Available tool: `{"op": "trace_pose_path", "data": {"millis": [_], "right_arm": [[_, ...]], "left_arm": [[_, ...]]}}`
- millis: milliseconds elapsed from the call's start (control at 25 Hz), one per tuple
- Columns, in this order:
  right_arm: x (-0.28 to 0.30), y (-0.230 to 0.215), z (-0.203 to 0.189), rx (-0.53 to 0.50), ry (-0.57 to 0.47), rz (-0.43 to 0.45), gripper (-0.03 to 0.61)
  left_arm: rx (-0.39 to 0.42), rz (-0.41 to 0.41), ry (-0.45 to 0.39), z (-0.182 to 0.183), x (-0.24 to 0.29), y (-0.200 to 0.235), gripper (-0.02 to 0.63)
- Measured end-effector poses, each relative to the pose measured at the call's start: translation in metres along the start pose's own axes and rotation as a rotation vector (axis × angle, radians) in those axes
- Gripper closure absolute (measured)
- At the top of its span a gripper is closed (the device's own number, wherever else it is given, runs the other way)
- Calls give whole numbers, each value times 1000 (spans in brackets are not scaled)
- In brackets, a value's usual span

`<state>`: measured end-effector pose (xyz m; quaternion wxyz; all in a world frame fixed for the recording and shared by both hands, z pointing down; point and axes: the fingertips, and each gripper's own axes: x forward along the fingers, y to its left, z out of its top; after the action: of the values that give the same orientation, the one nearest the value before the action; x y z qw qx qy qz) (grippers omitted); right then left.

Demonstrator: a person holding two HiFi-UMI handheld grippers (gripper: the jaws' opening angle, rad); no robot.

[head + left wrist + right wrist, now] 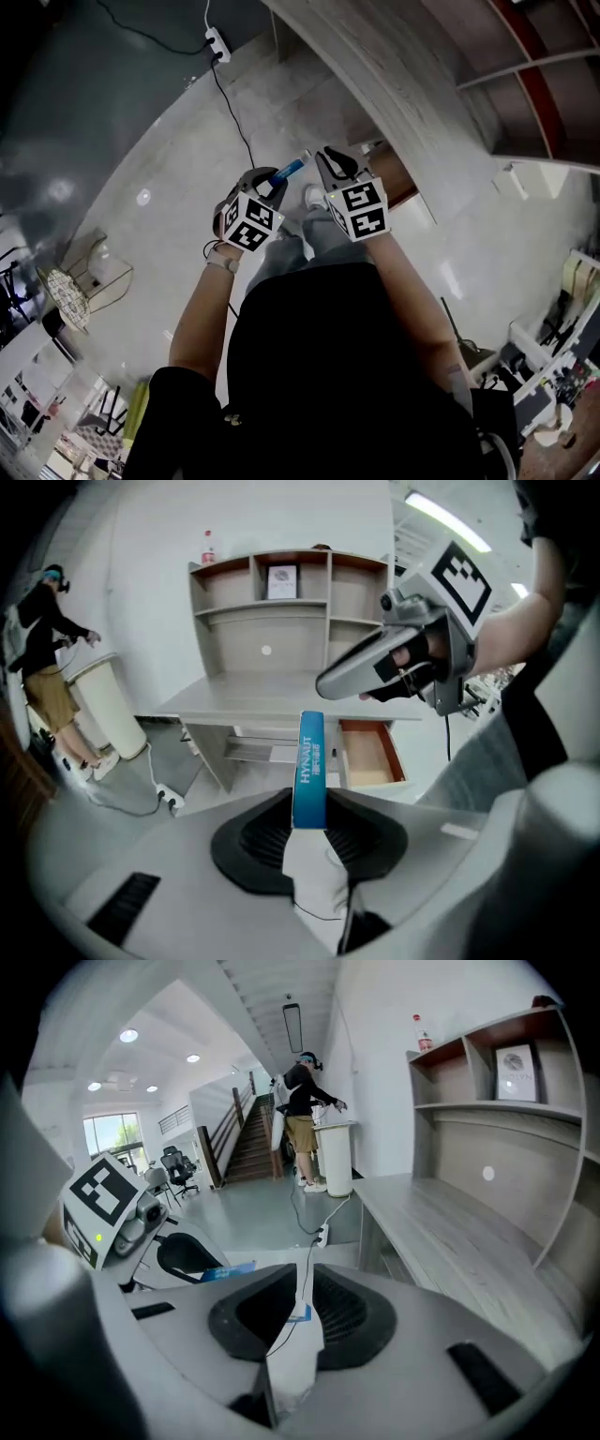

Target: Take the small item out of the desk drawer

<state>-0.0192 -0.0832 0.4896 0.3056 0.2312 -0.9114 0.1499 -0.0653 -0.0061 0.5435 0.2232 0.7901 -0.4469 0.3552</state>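
Status: the take-out step looks done. The left gripper (309, 810) is clamped on the small item, a slim blue box (310, 761) with white lettering. The box stands on end between the pads and pokes out past the tips. In the head view it points toward 1 o'clock from that gripper, up in the air in front of the person and well apart from the desk (384, 84).

The drawer (368, 754) is still pulled out, at about 1 o'clock of the box in the left gripper view. What I can see of its inside looks bare.

The right gripper (298, 1309) has its jaws drawn together to a sliver, with nothing clamped that I can make out. Only floor and a cable (316, 1255) show through the slit. In the head view it hangs just beside the left one, at its 3 o'clock.

My read on what's next: the item is out, so it needs a set-down spot, probably the desktop. The free right gripper may also have to push the drawer in. The grip is on the box's lower end only, so the long box could pivot. Hold the clamp firm and lay the box flat before letting go.
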Motion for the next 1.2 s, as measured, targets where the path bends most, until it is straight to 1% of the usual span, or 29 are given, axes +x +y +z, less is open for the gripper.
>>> {"op": "trace_pose_path", "data": {"millis": [80,200,360,520,680,840,1040,1200], "right_arm": [[0,13,11,-33,-13,34,531],[-1,36,32,-90,-39,91,531],[-9,69,60,-142,-86,152,535],[-23,108,88,-190,-136,210,537],[-40,143,116,-226,-191,273,537],[-59,172,138,-252,-240,324,538],[-81,205,154,-279,-279,380,538],[-92,222,166,-302,-306,411,538]], "left_arm": [[-82,52,-51,3,-26,12,515],[-201,154,-144,11,-74,34,515],[-304,293,-256,15,-140,55,515],[-413,400,-374,11,-206,64,515],[-447,514,-466,6,-264,67,515],[-499,582,-547,-1,-312,61,515],[-527,652,-592,-13,-358,47,515],[-541,711,-624,-19,-388,37,515]]}}
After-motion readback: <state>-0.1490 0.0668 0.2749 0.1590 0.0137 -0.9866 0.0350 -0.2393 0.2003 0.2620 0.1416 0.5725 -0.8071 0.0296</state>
